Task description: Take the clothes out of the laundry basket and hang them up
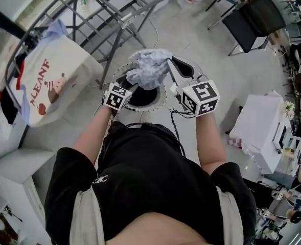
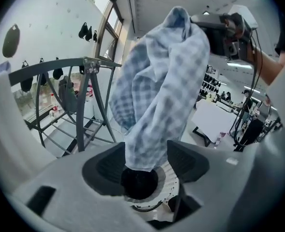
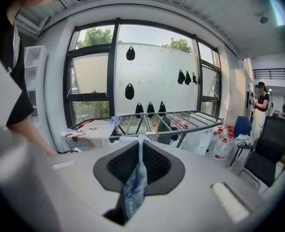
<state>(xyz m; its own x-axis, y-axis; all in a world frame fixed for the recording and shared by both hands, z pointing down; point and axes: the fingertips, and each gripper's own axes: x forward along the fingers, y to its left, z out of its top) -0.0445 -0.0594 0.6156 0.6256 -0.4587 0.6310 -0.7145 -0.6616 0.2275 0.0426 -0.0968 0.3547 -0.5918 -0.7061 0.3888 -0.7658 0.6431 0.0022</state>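
A light blue checked cloth [image 1: 150,68] is held up over the round laundry basket [image 1: 160,102] on the floor. My right gripper [image 1: 169,61] is shut on the cloth's upper part; in the right gripper view a thin blue strip [image 3: 135,187] is pinched between its jaws [image 3: 140,146]. My left gripper [image 1: 135,78] sits lower at the left. Its jaws [image 2: 144,151] stand wide, and the cloth [image 2: 161,86] hangs between the pads without being pressed. The basket's white perforated rim [image 2: 169,180] shows below them. The right gripper [image 2: 222,28] appears at the top of that view.
A grey drying rack [image 1: 114,14] stands ahead at the left, with a white T-shirt with red print [image 1: 53,75] draped on it. A black chair [image 1: 255,17] and a white cabinet [image 1: 262,131] are at the right. Another person [image 3: 261,105] stands far right.
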